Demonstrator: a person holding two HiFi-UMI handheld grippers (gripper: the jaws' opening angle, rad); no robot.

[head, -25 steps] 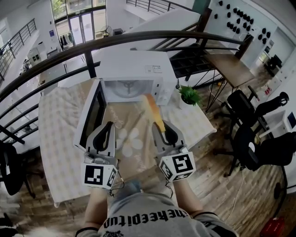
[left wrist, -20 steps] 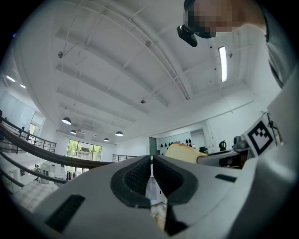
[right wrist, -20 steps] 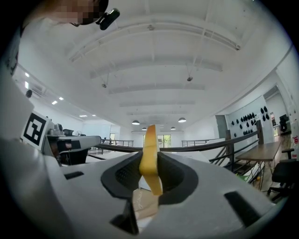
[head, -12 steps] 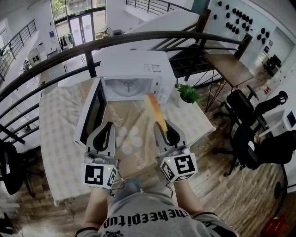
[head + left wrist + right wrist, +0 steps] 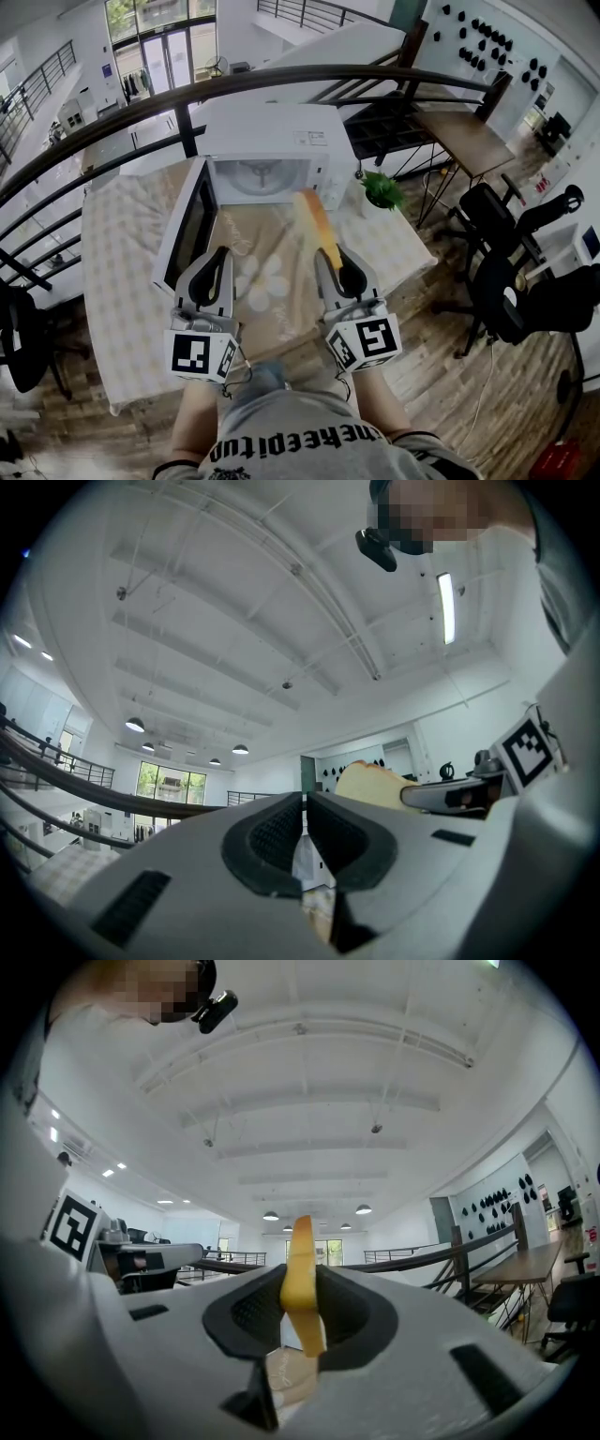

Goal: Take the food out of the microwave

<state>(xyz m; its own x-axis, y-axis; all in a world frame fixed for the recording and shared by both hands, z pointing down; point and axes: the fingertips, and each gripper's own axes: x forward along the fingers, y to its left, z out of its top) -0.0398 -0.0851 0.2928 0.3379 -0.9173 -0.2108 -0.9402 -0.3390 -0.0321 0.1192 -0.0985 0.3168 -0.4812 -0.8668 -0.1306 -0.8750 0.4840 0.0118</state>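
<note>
The white microwave (image 5: 272, 141) stands at the far side of the table with its door (image 5: 187, 230) swung open to the left; its cavity (image 5: 260, 178) shows only the turntable. My right gripper (image 5: 332, 259) is shut on a flat yellow-orange slice of food (image 5: 317, 223), held edge-up in front of the microwave, outside the cavity. In the right gripper view the slice (image 5: 300, 1283) sits pinched between the pads. My left gripper (image 5: 213, 261) hovers beside the door, its jaws together with nothing between them. The left gripper view shows the slice (image 5: 370, 782) off to the right.
A small potted plant (image 5: 382, 192) stands right of the microwave. The table (image 5: 117, 253) carries a checked cloth and a beige flowered runner. A black railing (image 5: 112, 112) curves behind it. Office chairs (image 5: 511, 281) stand on the wooden floor to the right.
The right gripper has drifted slightly right and back from the microwave with the slice. The left gripper has stayed put.
</note>
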